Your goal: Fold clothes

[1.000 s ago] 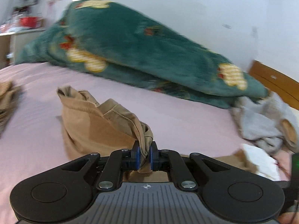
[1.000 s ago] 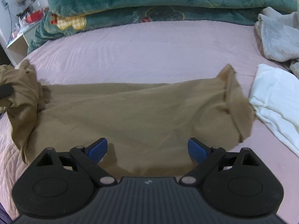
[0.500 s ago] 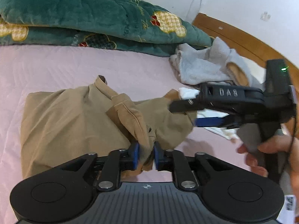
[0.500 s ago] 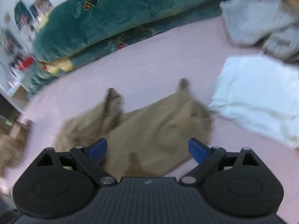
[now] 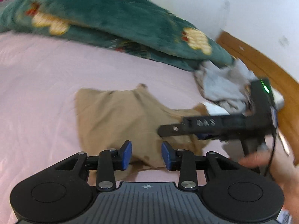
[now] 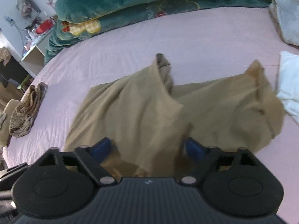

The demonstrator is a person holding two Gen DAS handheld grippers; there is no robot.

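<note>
lying on the pink bed (image 6: 130, 43), the tan garment (image 6: 142, 108) is doubled over (one flap loosely draped). left gripper (image 5: 146, 155) and right gripper (image 6: 147, 149) both hover spread, holding nothing. a careless pinch could drag that flap and spoil the fold.

One tan garment (image 6: 142, 112), one white cloth (image 6: 288, 85), one grey garment (image 5: 222, 85), perhaps two green pillows (image 6: 130, 1)
</note>
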